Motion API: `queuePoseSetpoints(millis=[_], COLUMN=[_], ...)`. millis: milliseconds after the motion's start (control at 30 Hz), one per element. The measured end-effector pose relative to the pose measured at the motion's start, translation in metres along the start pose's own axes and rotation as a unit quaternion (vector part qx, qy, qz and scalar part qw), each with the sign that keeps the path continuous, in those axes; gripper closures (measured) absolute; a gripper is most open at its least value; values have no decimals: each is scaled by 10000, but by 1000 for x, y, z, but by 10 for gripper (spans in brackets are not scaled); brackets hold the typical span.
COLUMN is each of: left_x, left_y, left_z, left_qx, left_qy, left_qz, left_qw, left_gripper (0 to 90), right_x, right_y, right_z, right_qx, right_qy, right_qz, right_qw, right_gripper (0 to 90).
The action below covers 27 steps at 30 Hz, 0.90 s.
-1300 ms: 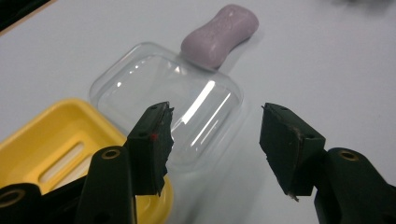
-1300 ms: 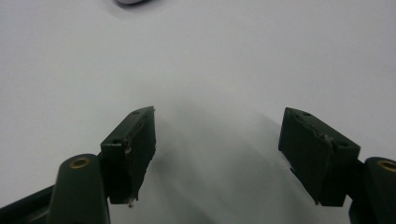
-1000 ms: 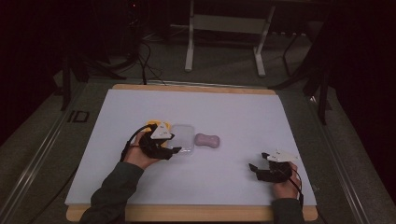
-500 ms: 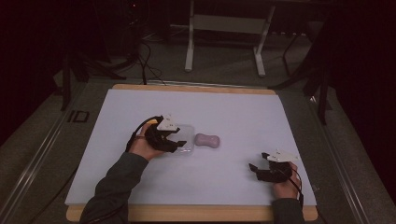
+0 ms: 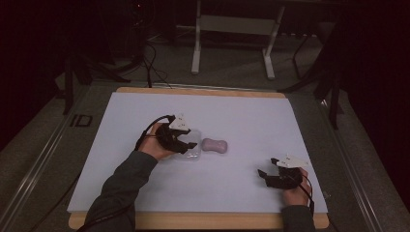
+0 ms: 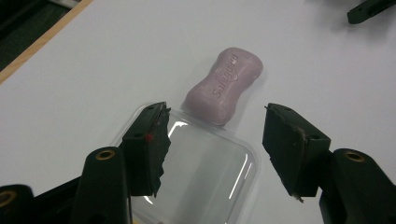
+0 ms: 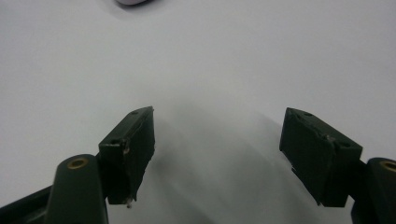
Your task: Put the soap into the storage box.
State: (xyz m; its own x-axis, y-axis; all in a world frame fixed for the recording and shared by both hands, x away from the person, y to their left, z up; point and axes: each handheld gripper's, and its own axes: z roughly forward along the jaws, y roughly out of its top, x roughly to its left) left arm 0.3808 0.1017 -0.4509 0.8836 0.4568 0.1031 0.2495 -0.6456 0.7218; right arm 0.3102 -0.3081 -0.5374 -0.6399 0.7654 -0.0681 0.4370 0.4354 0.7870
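Soap (image 6: 223, 87), a pink waisted bar, lay flat near the middle of the white bench (image 5: 241, 116), touching the far edge of a clear plastic tray (image 6: 205, 172). The left gripper (image 6: 212, 140) hung over that tray with its jaws spread wide, gripping nothing, one on either side of the tray's far end and pointed at the bar. By the look of it, the step in hand was the approach to the tray or the soap; which of the two, I could not tell. The next move would call for lowering the jaws and closing on the chosen piece without nudging the other. The right gripper (image 7: 219, 140) rested well apart near the bench's near right corner, jaws also released, above bare surface. Nothing stood in the way.
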Motion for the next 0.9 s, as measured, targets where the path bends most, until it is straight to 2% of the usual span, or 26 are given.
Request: queuePoseSetpoints(millis=[233, 500, 900], left_x=[4, 8, 15], left_y=[10, 22, 35], left_z=[4, 4, 8], left_qx=[63, 50, 92], left_qy=[-102, -90, -83], left_qz=[111, 269, 219], left_qw=[9999, 9996, 9997], left_gripper=[408, 405, 383], right_x=[0, 0, 0], right_y=[0, 0, 0], right_z=[0, 0, 0], right_qx=[5, 6, 7], right_qy=[6, 10, 9], right_qz=[4, -4, -13], right_qw=[10000, 10000, 10000], right_gripper=[262, 262, 261])
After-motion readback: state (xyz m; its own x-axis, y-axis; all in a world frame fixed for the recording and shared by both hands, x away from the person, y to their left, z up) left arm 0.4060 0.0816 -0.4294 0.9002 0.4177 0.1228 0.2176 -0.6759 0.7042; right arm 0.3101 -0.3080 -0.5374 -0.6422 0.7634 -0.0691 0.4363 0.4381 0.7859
